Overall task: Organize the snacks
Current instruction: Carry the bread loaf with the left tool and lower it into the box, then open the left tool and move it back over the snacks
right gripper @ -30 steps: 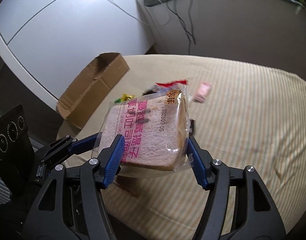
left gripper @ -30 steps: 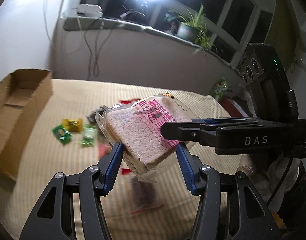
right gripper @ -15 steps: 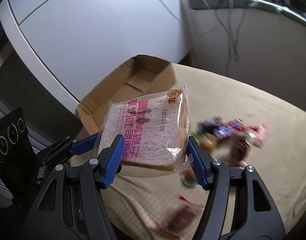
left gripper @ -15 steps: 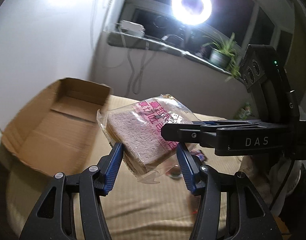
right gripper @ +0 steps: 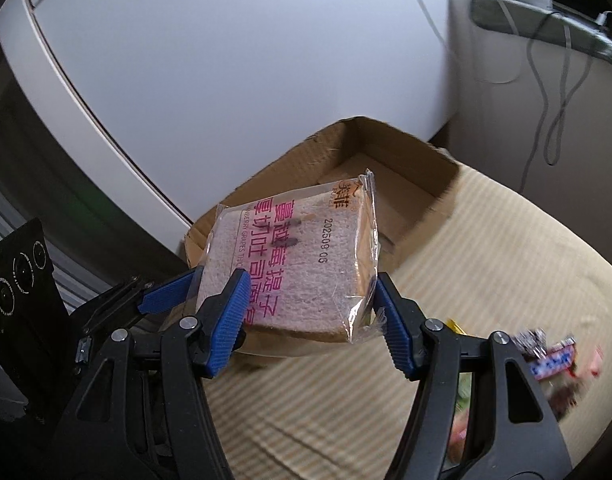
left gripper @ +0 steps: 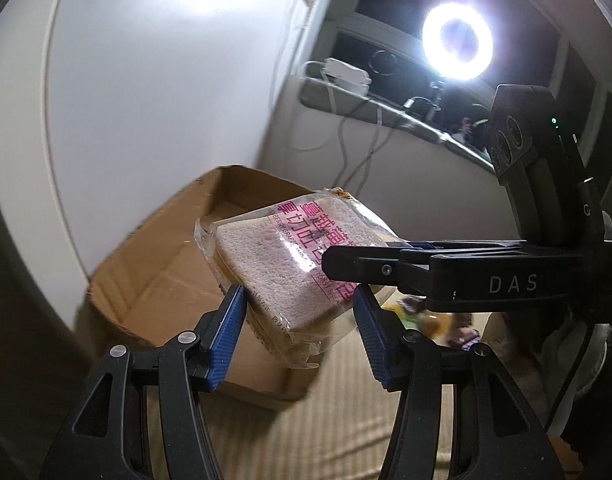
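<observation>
A clear-wrapped pack of sliced bread with pink print hangs in the air, held from two sides. My left gripper is shut on its near lower edge, blue pads against the wrapper. My right gripper reaches in from the right and clamps the pack's right side. In the right wrist view the bread pack sits between the pads of the right gripper, and a blue finger of the left gripper grips its left corner. The open cardboard box lies just behind and below the pack, its bottom bare where visible.
The cardboard box rests on a beige striped cloth next to a white wall. Loose wrapped snacks lie blurred at the right. A sill with cables, a white adapter and a ring light stand behind.
Both grippers have carried the bread pack leftward, away from the scattered snacks. The cardboard box, earlier far to the left, is now directly behind the pack. The grip is unchanged.
</observation>
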`<state>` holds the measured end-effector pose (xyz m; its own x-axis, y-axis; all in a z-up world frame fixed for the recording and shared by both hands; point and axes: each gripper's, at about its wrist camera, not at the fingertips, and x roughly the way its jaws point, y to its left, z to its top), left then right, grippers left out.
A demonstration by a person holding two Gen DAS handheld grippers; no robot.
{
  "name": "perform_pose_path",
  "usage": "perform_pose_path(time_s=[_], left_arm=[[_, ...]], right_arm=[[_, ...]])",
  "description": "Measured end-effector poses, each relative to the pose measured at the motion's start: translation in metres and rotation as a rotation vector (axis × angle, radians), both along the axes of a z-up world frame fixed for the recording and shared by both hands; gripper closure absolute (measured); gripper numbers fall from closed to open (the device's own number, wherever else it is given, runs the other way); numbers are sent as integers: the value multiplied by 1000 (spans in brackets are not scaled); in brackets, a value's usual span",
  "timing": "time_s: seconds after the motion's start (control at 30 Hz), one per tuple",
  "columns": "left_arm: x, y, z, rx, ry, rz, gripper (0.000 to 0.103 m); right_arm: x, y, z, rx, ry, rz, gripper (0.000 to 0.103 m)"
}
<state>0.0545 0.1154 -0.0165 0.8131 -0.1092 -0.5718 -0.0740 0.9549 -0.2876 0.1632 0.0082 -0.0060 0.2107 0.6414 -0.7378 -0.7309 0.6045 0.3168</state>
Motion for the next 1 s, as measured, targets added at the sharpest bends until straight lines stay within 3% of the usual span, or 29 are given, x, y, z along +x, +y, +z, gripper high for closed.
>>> perform_pose_path(time_s=[0.47,1.0], left_arm=[[18,26,-22,17,62,66,50],[3,20,-12,62,27,77,50]], right_arm=[[24,50,-26,-44,21,65,37],[23,22,-6,-58,-34,-13,33]])
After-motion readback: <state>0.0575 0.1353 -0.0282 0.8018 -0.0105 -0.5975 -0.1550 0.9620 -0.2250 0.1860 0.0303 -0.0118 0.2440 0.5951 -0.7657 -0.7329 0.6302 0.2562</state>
